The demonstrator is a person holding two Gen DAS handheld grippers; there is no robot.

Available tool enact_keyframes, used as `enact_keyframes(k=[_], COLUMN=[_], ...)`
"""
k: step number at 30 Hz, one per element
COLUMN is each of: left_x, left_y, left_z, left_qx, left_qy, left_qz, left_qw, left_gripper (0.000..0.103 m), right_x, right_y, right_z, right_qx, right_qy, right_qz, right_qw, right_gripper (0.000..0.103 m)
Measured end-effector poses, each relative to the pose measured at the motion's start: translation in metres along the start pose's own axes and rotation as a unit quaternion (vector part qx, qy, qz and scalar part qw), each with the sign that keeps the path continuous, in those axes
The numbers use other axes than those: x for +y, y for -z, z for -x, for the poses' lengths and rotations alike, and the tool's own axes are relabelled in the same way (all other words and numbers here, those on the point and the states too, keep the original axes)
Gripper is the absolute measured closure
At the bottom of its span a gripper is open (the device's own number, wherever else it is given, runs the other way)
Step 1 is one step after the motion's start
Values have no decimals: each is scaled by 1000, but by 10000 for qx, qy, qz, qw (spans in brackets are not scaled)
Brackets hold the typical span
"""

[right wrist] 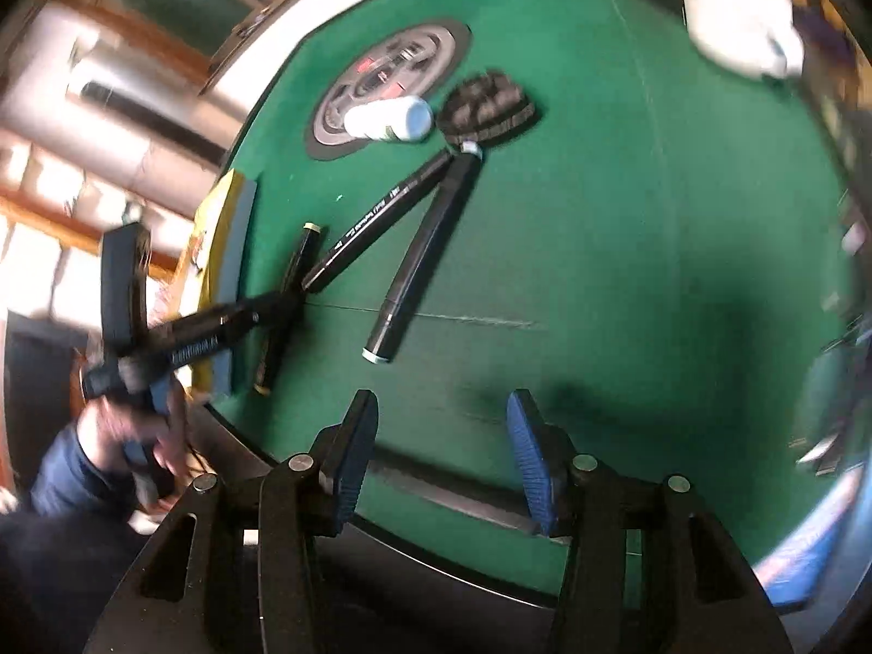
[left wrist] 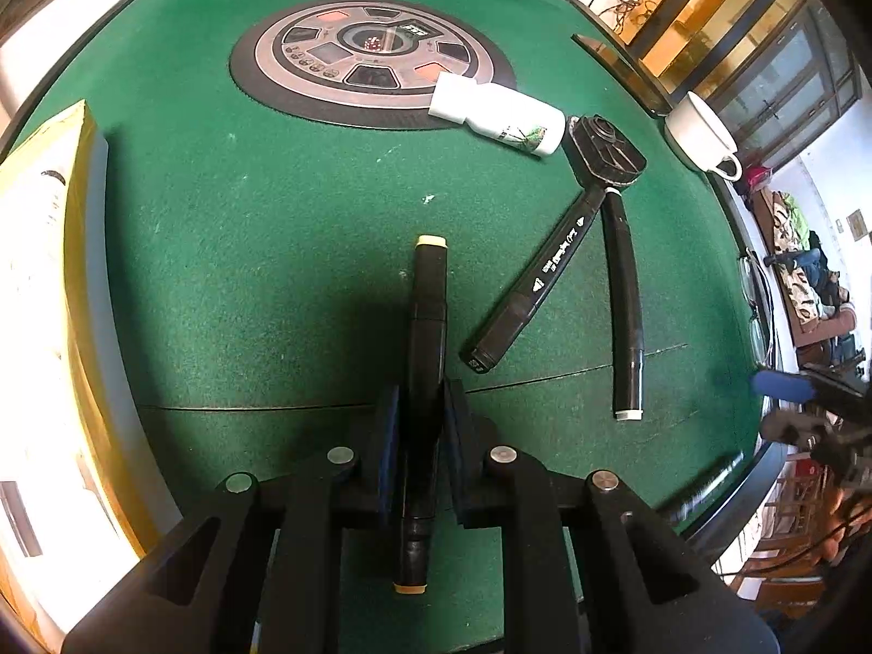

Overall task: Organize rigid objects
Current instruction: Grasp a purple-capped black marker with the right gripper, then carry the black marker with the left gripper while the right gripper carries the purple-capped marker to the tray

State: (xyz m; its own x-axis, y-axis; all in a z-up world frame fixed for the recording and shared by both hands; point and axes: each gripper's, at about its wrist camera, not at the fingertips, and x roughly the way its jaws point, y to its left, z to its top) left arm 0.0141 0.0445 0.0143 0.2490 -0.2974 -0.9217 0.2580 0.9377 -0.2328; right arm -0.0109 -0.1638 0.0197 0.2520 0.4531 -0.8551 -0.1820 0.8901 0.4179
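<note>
Three black markers lay on the felt: one [left wrist: 428, 321] at six o'clock, two [left wrist: 537, 283] [left wrist: 627, 300] at three. One white bottle [left wrist: 498, 114], one white cup [left wrist: 700, 133], one black disc [left wrist: 605, 150] at one o'clock.

Honestly not much is readable here. The black marker [left wrist: 545, 267] lying up and right of the left fingers has white print along its barrel and an end label, both too small to make out.

Green felt table [left wrist: 272, 218], black markers with one cream-capped marker [left wrist: 428, 321], white bottle [left wrist: 496, 114], white cup [left wrist: 700, 131].
</note>
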Motion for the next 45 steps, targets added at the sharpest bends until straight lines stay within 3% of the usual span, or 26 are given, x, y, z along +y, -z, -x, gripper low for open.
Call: enact_keyframes(k=[3,9,14,18,19,21,24,27,28,33,35,45], left_x=[0,-1,-1,-1,-1,-2,-3,-3,-3,-4,-5,-14], left_y=[-1,0,0,0,0,0,0,0,0,0,0,6], left_z=[0,-1,-1,-1,-1,-1,-1,-2,-2,-2,-2,-4], left_qx=[5,-12,-14,-25,-27,-33,-37,-34,-33,-29,-33,-157], left_qy=[4,4,7,-13,-21,-37,-54,-64,-71,-103,-136,-390], left_qz=[-25,-40,-38,-44,-48,-50,-50,-43,-45,-63,-66,-380], left_qw=[10000,10000,10000,10000,10000,10000,10000,10000,10000,9999,9999,9984], left_gripper=[90,90,90,90,90,90,90,90,89,89,88,88], right_x=[17,52,61,55,54,48,30,23,16,-1,-3,15], right_y=[11,42,51,50,48,41,28,19,14,4,2,6], right_z=[3,-19,-37,-49,-49,-49,-48,-46,-45,-37,-35,-30], right_qx=[304,1254,1656,1835,1824,1783,1667,1345,1237,932,863,500], right_qy=[432,442,581,752,670,584,695,1325,1524,1593,1712,2253], right_qz=[1000,2537,3104,3310,3278,3168,2867,2744,2487,1768,1433,884], right_qw=[9936,9581,9343,9225,9246,9298,9409,9429,9485,9668,9709,9690], right_gripper=[54,54,54,55,55,67,69,70,70,88,88,87])
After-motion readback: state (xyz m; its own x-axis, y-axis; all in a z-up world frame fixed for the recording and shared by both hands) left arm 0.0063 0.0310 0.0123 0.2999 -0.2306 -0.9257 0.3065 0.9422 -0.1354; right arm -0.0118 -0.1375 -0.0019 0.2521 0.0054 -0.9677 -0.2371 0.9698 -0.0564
